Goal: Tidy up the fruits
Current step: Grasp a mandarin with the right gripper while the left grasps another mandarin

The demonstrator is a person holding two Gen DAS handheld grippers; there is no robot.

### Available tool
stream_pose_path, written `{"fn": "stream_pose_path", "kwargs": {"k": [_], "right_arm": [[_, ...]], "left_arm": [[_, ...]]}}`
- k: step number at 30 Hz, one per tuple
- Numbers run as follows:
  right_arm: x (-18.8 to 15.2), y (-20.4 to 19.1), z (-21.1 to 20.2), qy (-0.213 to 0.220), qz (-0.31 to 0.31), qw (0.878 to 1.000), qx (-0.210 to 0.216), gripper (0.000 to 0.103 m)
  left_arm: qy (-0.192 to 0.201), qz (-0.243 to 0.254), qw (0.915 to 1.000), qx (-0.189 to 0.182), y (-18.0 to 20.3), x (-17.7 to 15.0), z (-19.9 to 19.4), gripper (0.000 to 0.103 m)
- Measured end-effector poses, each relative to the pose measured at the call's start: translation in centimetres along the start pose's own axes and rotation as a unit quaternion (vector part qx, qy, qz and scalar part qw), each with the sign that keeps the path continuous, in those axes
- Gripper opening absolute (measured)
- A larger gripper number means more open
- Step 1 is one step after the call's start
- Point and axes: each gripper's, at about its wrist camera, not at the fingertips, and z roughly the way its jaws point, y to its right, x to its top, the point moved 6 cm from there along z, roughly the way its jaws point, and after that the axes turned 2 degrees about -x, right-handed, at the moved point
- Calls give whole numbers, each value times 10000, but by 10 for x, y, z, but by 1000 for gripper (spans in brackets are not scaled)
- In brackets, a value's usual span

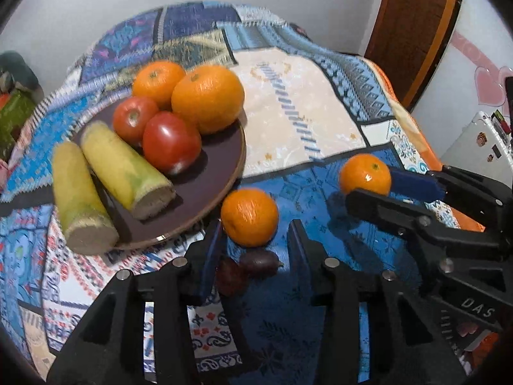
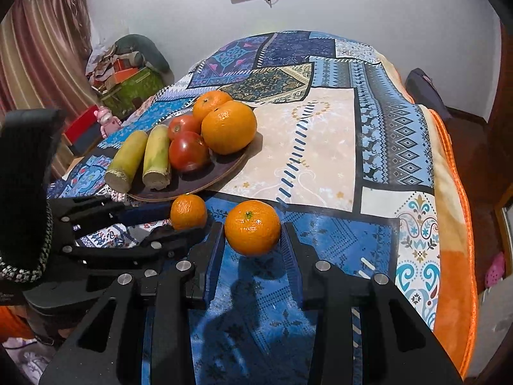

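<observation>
Meanwhile, both tongs straddle loose oranges on the patchwork blue blanket (image 2: 320, 147).
Left tongs (image 1: 256, 234) open around one round orange (image 1: 249, 216); right tongs (image 2: 251, 235) open around another orange (image 2: 252, 227), neither squeezed.

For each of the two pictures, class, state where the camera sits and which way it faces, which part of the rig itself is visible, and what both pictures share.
Left wrist view: sits on the left gripper, looking forward and down along its open fingers at an orange between them, two dark fruits nearer; the right gripper reaches in from the right.
Right wrist view: sits on the right gripper, looking along its fingers at another orange; the left gripper enters from the left.
Shared: the plate of fruit, both loose oranges, the patterned cloth.
</observation>
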Motion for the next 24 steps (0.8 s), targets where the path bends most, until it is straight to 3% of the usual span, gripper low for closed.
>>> {"fn": "stream_pose_path", "kwargs": {"k": [7,17,21,24], "right_arm": [[-4,2,2,-19,7,10000,50,33],[-4,3,2,-28,34,10000,41,33],[-2,0,0,-1,-10,10000,15,33],[1,-4,-1,15,-62,10000,-18,33]], "left_arm": [[-33,-289,9996,-46,-6,6,7,41],[98,-144,9997,-188,4,10,5,35],[290,-18,9994,-162,7,11,-6,30],[344,31,9992,-189,6,13,-14,18]]}}
